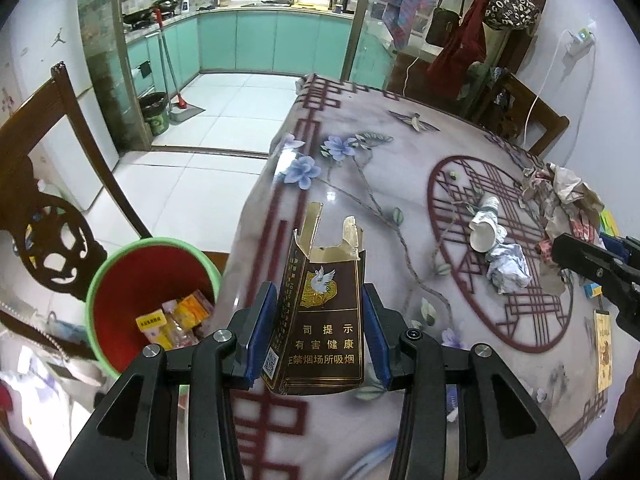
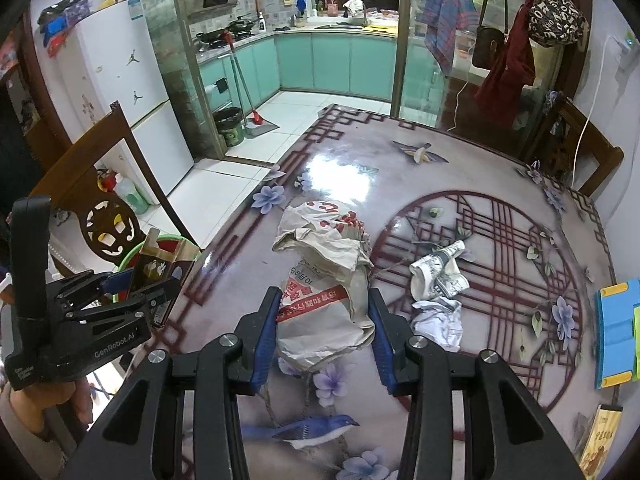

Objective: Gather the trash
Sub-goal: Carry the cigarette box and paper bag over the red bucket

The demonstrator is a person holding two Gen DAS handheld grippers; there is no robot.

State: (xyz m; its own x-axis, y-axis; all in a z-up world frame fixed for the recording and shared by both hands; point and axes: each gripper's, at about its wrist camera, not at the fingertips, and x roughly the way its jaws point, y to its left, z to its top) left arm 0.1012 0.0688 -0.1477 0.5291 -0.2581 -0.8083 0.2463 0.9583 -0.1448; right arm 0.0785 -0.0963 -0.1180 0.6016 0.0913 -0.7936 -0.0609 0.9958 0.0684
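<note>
- Brown cardboard makes up the cigarette pack point(image 1: 322, 320) pinched upright between the blue-padded fingers point(image 1: 262, 332) of the left gripper point(image 1: 318, 332); its top is torn open into ragged flaps, a white bird emblem sits on the front, and gold Chinese lettering runs below.
- It hangs above the edge of the bench point(image 1: 400, 168), just beside the bin point(image 1: 120, 264), which is green outside, red inside, and holds yellow and pink wrappers.
- Seen from the right wrist, the same pack point(image 2: 154, 266) sits in the left gripper point(image 2: 136, 280) over the bin's green rim point(image 2: 134, 256).
- Crumpled grey-white paper bag point(image 2: 324, 280) with red print lies on the bench, its near end squeezed between the fingers point(image 2: 266, 332) of the right gripper point(image 2: 322, 328).
- Near it lie a crushed paper cup point(image 2: 440, 270) and, touching that, a ball of white paper point(image 2: 438, 320).
- From the left wrist the cup point(image 1: 486, 226) and paper ball point(image 1: 510, 268) show beside the right gripper point(image 1: 568, 254), whose grip is unclear there.
</note>
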